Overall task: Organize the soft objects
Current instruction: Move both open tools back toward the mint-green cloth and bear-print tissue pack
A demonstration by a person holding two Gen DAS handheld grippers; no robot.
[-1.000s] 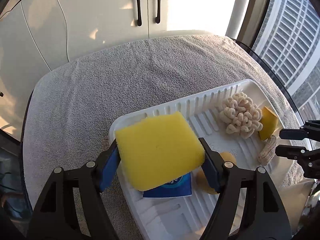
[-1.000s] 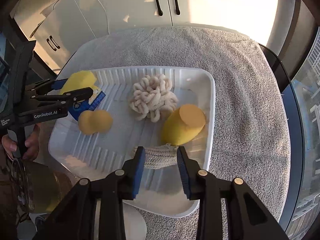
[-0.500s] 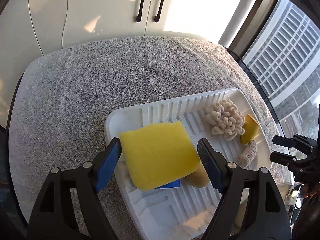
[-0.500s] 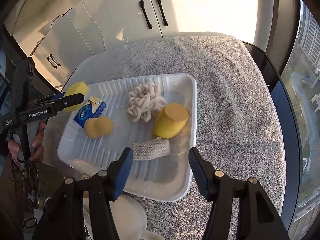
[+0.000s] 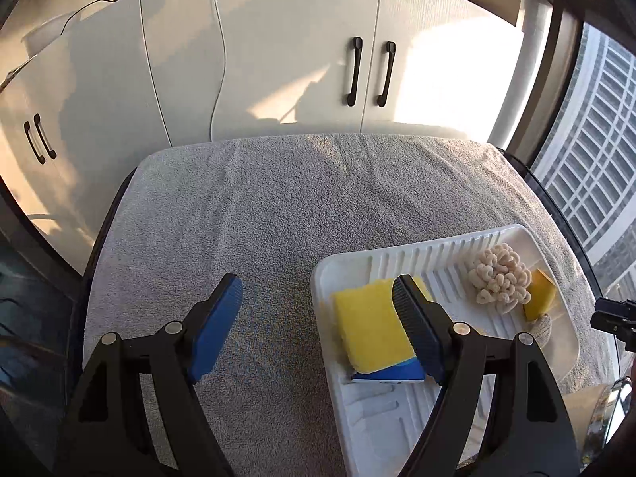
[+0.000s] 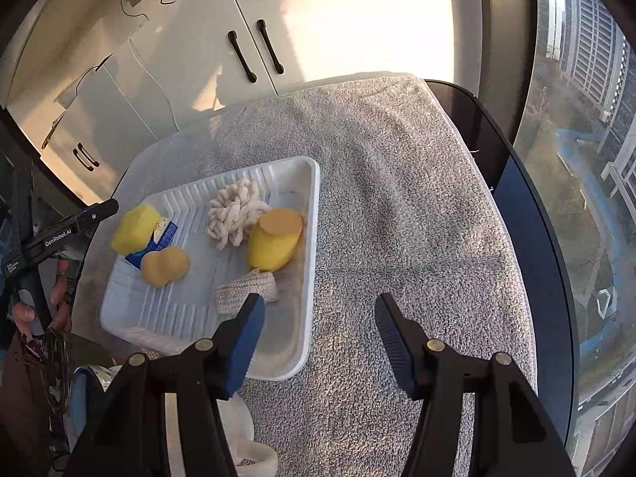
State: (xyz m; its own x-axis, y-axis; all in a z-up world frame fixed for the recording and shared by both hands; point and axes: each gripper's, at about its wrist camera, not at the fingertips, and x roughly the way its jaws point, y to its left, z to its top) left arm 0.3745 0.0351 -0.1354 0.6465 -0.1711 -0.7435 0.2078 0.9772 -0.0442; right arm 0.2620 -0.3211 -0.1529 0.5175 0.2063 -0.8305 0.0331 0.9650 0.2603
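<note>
A white ridged tray (image 5: 318,278) (image 6: 312,214) sits on the grey towel. In it a yellow square sponge (image 5: 369,326) (image 6: 133,228) lies on a blue packet (image 5: 391,374) (image 6: 163,238). With them lie a cream knotted rope ball (image 5: 499,282) (image 6: 236,214), a yellow foam cup shape (image 6: 276,244), a yellow peanut-shaped sponge (image 6: 165,266) and a woven rope piece (image 6: 246,292). My left gripper (image 5: 318,322) is open and holds nothing; its right finger overlaps the sponge in view. My right gripper (image 6: 318,338) is open over the tray's near right rim, holding nothing.
The grey towel (image 5: 278,206) covers the table, with bare towel left and right of the tray. White cabinets (image 5: 302,71) stand behind, and a window runs along the right. A dark glass table edge (image 6: 528,198) shows. A hand (image 6: 59,294) holds the left gripper's handle.
The left gripper opened, left the yellow sponge in the tray and drew back to the left. The right gripper opened off the woven rope piece and pulled back to the right.
</note>
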